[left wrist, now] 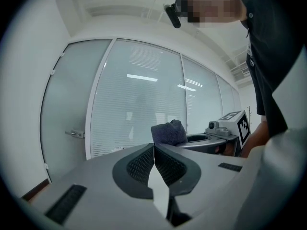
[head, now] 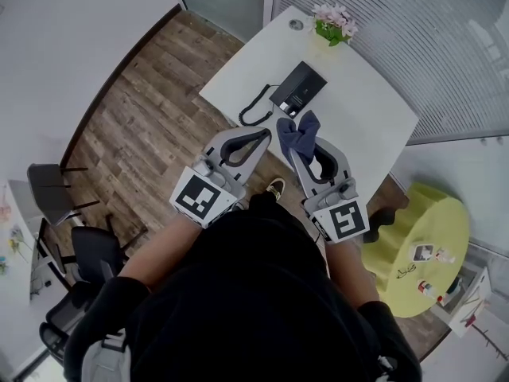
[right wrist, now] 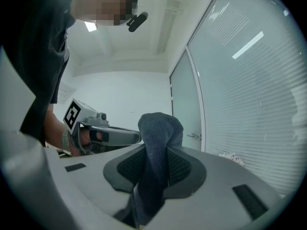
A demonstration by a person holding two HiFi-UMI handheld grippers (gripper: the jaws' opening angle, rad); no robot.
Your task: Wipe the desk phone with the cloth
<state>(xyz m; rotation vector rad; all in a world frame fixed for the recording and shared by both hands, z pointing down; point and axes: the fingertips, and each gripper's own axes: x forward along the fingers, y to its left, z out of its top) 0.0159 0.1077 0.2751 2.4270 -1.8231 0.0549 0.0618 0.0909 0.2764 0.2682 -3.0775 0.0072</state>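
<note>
The black desk phone (head: 298, 88) is seen only in the head view; both gripper views are tilted towards glass walls and ceiling, so the desk is not shown in them. The lower head view is filled by the person's dark torso. The left gripper (left wrist: 154, 150) is held with its jaws pressed together on nothing, while the right gripper (right wrist: 160, 162) is clamped on a bunched dark blue cloth (right wrist: 158, 143), which is raised just in front of the phone's near edge. The phone lies near the near edge of the white table (head: 358, 110), its coiled cord (head: 256, 106) to its left, with bare tabletop to its right. Wood-plank flooring (head: 151, 126) and a slatted glass partition (head: 413, 38) are seen around the table.
</note>
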